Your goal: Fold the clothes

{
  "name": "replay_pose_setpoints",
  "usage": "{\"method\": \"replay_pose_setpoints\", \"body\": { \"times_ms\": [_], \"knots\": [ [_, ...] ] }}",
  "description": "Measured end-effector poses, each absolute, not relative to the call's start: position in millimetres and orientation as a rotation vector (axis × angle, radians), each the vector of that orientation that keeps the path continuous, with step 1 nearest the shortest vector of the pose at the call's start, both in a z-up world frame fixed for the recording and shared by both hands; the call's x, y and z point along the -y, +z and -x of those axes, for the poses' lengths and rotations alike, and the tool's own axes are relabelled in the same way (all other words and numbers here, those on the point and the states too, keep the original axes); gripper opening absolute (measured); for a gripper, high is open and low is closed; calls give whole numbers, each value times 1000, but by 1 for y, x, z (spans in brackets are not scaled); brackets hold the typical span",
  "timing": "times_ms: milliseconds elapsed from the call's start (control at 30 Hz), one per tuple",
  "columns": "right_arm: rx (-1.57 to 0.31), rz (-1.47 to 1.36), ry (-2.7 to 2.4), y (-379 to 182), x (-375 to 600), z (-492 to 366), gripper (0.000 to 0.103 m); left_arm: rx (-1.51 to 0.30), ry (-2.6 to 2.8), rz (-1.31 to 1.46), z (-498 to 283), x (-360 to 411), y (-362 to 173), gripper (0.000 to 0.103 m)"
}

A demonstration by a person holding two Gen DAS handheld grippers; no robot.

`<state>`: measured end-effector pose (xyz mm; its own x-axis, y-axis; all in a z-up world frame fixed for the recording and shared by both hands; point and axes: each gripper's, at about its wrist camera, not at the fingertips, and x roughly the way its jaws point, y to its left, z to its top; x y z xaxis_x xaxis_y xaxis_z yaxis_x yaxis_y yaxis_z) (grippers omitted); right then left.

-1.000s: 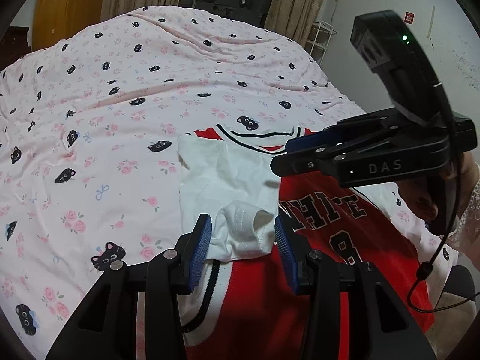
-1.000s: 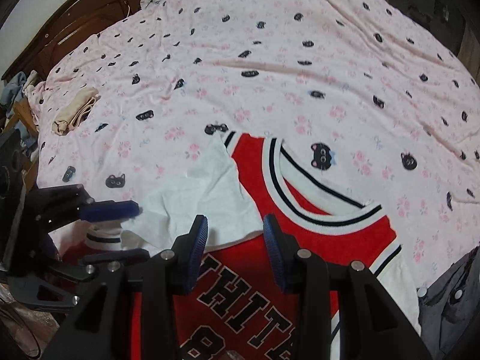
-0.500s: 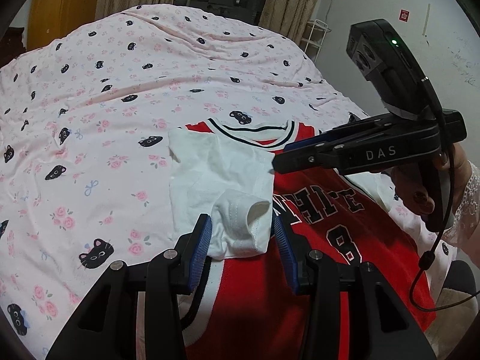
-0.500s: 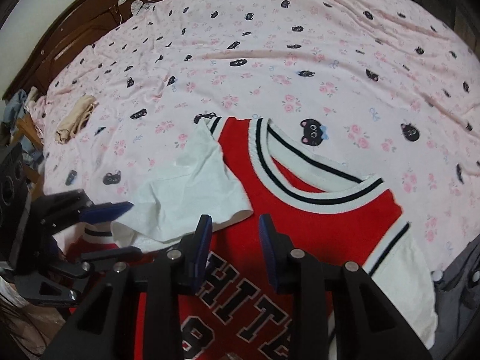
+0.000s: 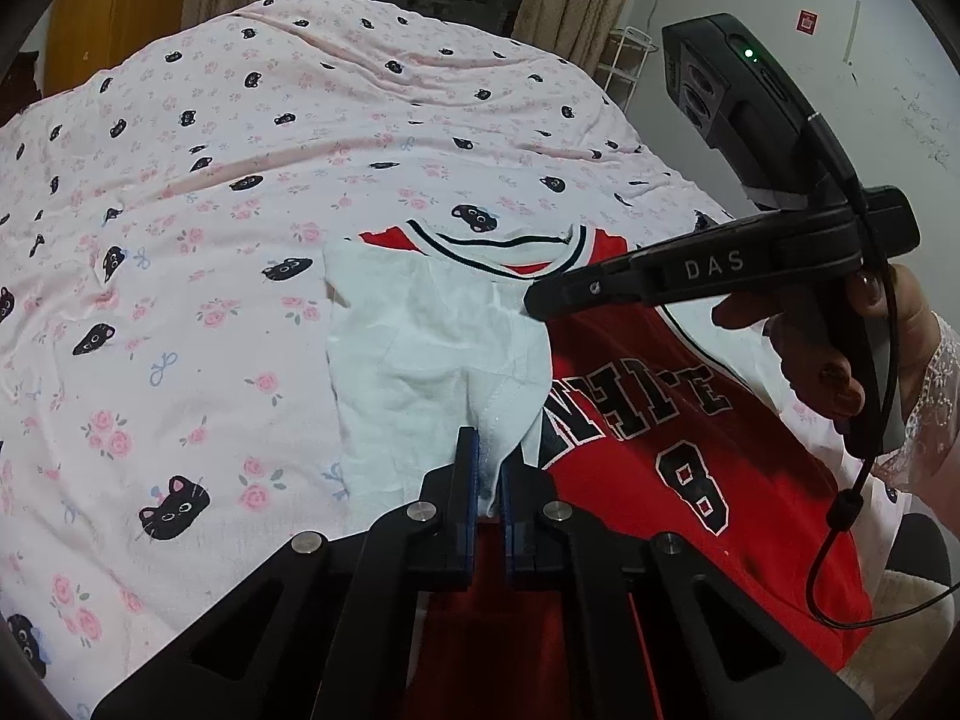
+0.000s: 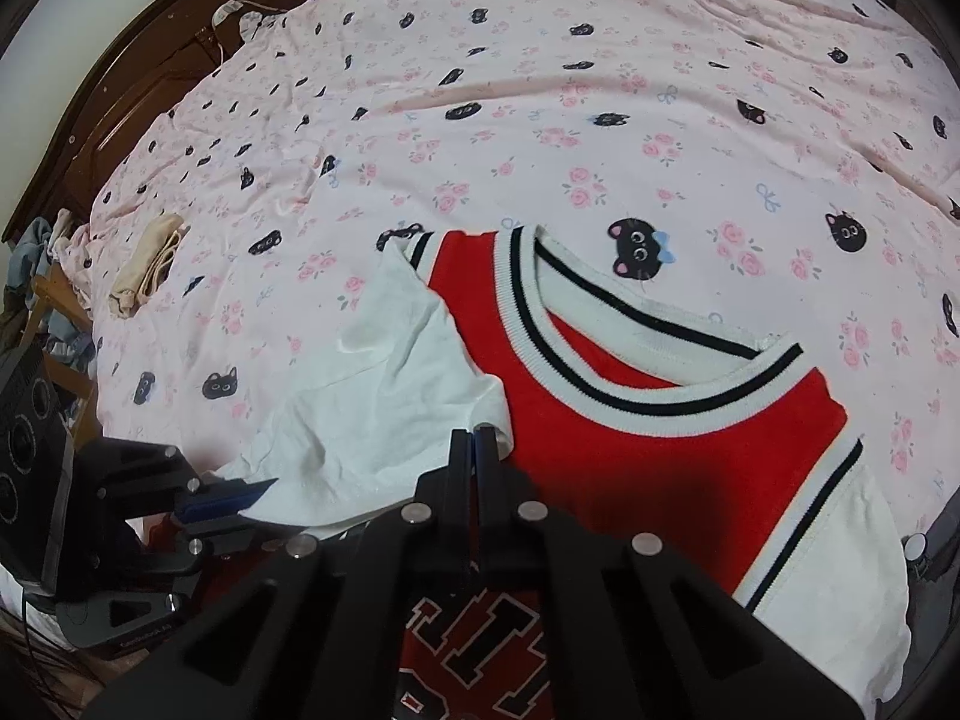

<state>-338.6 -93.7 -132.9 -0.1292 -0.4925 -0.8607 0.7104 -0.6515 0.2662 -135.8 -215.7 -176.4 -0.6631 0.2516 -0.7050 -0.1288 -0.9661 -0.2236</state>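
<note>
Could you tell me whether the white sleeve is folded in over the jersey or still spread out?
Folded in: the white sleeve lies across the red jersey front, both claws pinching its edge.

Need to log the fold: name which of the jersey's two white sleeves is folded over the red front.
The white sleeve pinched by both grippers; the other sleeve lies spread flat beside the body.
</note>
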Motion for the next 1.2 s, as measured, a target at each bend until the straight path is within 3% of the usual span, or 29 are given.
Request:
{"method": "replay_pose_setpoints", "body": {
  "times_ms": [467,567,633,733,933,1033,1100,1200],
  "knots": [
    [-236,-1315,-1950,-137,81,343,2,110,2673,1258,137,202,-184,7],
    [-268,-1355,-1992,-151,85,348,3,49,2651,1269,134,196,-183,12],
    [-272,-1360,-2022,-156,82,348,3,37,2620,1289,132,193,-183,21],
    [-292,-1352,-2068,-154,74,348,3,70,2579,1296,126,192,-178,30],
    [-287,-1233,-2035,-121,73,334,4,256,2580,1184,116,216,-147,30],
    [-254,-1155,-1958,-101,87,322,5,272,2690,1116,115,235,-134,36],
    [-256,-1141,-1896,-98,103,315,11,271,2757,1130,119,248,-136,37],
    [-279,-1145,-1823,-101,129,309,13,271,2779,1201,129,256,-152,37]
  ]
}}
